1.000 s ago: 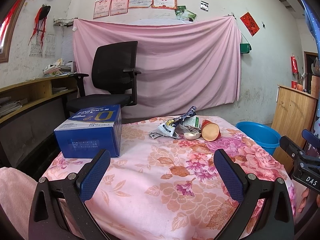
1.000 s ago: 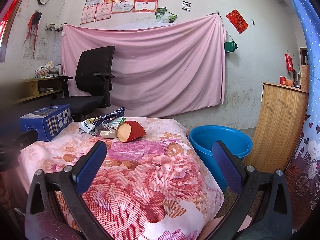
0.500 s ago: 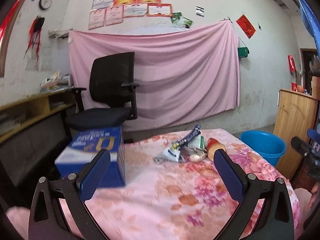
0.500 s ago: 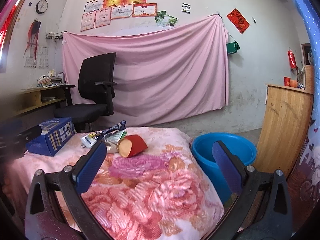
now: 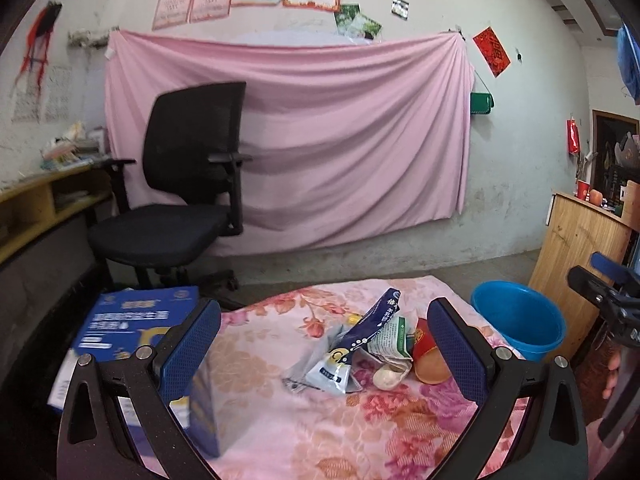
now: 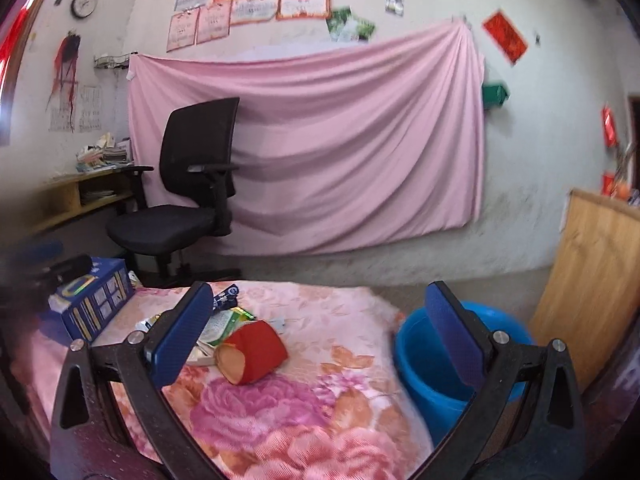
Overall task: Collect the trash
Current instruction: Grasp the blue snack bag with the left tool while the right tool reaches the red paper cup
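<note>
A small heap of trash lies on the floral tablecloth (image 5: 392,420): a blue-and-white foil wrapper (image 5: 360,340), a green-printed packet (image 5: 390,338), a crumpled red paper cup (image 5: 428,356) on its side, and a pale scrap (image 5: 390,374). My left gripper (image 5: 324,356) hangs open above the table, with the heap between and beyond its fingers. In the right wrist view the red cup (image 6: 256,352) lies just right of the left finger of my right gripper (image 6: 320,336), which is open and holds nothing. A blue plastic basin (image 6: 436,364) stands on the floor right of the table.
A blue cardboard box (image 5: 140,328) stands on the table's left side. A black office chair (image 5: 180,200) is behind the table, before a pink sheet on the wall. A wooden cabinet (image 5: 580,256) stands at right, a shelf desk (image 5: 44,204) at left.
Both grippers have risen and moved forward toward the trash heap, which now appears nearer and lower between the fingers. Both stay open.
</note>
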`<state>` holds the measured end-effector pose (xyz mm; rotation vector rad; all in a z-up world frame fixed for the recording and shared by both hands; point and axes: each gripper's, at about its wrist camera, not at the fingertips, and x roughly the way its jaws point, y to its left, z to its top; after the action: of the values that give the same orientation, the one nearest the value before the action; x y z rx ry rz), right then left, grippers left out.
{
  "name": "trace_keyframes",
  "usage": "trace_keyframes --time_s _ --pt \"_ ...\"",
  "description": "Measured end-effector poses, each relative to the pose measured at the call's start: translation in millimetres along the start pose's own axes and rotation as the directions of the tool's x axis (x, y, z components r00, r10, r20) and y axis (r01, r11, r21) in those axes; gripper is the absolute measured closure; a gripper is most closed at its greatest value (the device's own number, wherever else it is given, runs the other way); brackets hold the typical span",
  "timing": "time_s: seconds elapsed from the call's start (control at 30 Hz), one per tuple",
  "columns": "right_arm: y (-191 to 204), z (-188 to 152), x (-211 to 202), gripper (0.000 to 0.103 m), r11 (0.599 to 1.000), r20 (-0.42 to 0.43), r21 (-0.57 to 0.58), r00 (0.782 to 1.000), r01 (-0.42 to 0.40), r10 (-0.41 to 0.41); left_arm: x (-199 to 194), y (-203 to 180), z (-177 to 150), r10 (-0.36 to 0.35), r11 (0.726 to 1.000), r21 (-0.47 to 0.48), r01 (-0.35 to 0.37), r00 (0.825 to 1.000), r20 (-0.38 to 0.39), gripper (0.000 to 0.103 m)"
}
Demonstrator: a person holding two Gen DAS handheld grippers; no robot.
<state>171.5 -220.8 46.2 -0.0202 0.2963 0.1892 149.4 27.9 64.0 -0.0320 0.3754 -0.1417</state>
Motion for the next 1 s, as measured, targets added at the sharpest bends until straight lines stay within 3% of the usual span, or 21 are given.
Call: trace_keyframes --time_s 0.23,0.4,0.6,0.83,1.0 --pt "-10 -12 62 0.0 0.995 -0.172 0.034 0.98 -0.091 0.095 41 10 -14 -0.042 0.999 -0.02 0.04 0.992 -0.116 0.003" --pt "-5 -27 97 0.0 0.978 -0.301 0.052 0.93 -0.204 0.21 68 5 -25 -0.059 0.998 0.015 0.063 0.977 -0.204 0.008" --pt "6 -36 139 0.0 0.934 -0.43 0.074 0.834 -0.349 0.346 89 2 -42 -0.05 0.997 0.048 0.067 0.958 -0.284 0.028" --pt "19 -53 154 0.0 0.912 -0.489 0.098 0.779 -0.398 0.392 106 14 -45 -0.09 0.996 -0.039 0.082 0.929 -0.36 0.051" --pt "32 -59 169 0.0 0.919 -0.531 0.09 0.762 -0.384 0.37 115 12 -48 -0.15 0.987 -0.112 0.114 0.9 -0.409 0.075"
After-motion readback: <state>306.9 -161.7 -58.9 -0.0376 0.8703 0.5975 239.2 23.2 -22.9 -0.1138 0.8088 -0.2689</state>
